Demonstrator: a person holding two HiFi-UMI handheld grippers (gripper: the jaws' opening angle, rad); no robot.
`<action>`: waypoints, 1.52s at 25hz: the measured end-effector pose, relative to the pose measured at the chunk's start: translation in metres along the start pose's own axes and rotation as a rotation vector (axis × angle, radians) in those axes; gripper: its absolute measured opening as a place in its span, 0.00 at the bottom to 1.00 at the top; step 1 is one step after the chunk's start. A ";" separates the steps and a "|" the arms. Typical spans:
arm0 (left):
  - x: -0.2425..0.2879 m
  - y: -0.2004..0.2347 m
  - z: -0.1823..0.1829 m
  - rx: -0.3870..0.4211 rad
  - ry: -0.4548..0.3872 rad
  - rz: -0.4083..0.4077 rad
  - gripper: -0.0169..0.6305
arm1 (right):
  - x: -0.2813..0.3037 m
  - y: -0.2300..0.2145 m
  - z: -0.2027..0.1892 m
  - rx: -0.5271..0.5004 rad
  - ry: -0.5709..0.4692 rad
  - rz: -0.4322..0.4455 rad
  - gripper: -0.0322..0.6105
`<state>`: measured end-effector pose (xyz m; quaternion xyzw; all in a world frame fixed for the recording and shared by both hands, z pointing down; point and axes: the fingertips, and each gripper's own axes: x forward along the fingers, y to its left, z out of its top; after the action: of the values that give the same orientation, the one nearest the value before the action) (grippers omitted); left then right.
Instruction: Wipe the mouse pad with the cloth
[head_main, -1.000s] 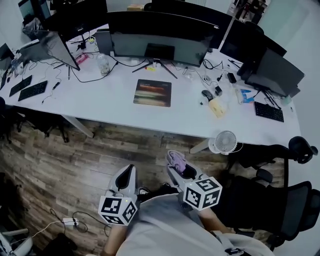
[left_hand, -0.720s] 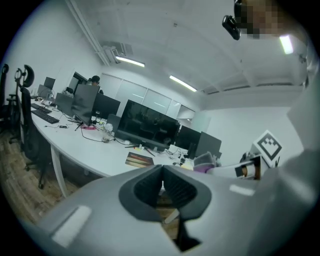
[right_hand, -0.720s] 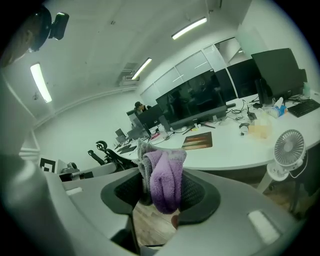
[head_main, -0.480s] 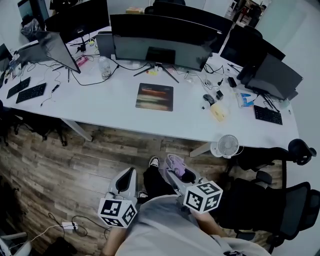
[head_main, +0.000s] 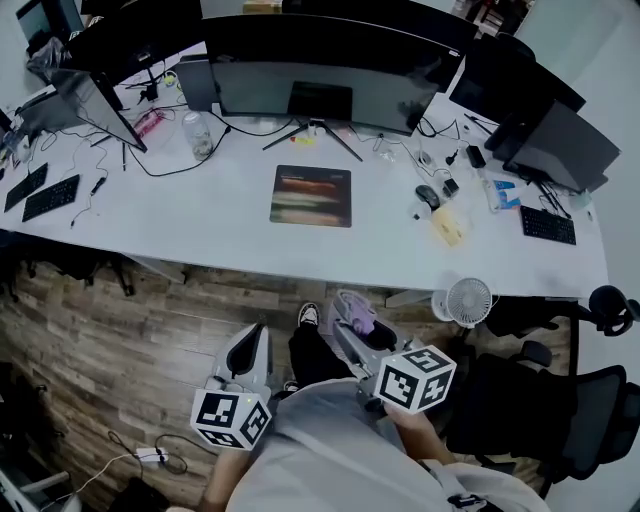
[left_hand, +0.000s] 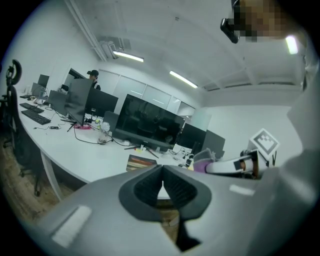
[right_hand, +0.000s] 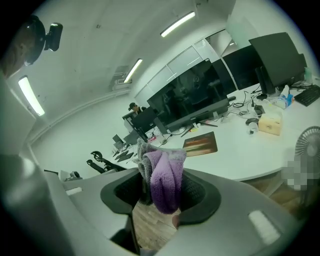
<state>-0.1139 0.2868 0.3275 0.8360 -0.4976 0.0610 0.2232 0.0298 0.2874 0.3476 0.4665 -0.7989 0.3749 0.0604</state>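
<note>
The mouse pad, dark with coloured streaks, lies flat on the long white desk in front of the wide monitor; it also shows as the mouse pad and the mouse pad. My right gripper is held low over the wooden floor, short of the desk edge, shut on a purple and grey cloth. The cloth bulges out above the jaws. My left gripper hangs beside it, shut with nothing in it.
A mouse, a tan box, cables, a bottle and keyboards lie on the desk. A small white fan stands by the desk's near edge at the right. A black office chair is close on my right.
The view has moved towards the desk; the mouse pad sits lower and nearer in the head view. Both grippers keep their pose, the cloth still held.
</note>
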 end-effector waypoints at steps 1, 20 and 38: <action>0.010 0.003 0.002 0.002 0.007 -0.005 0.03 | 0.007 -0.003 0.007 0.018 0.001 0.009 0.35; 0.178 0.042 0.060 0.053 0.095 -0.036 0.03 | 0.118 -0.068 0.123 0.101 -0.012 0.103 0.35; 0.248 0.078 0.036 0.074 0.220 0.037 0.03 | 0.172 -0.118 0.138 0.155 0.053 0.095 0.32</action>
<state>-0.0617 0.0402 0.4000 0.8225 -0.4829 0.1751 0.2442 0.0624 0.0425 0.3902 0.4214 -0.7868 0.4502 0.0275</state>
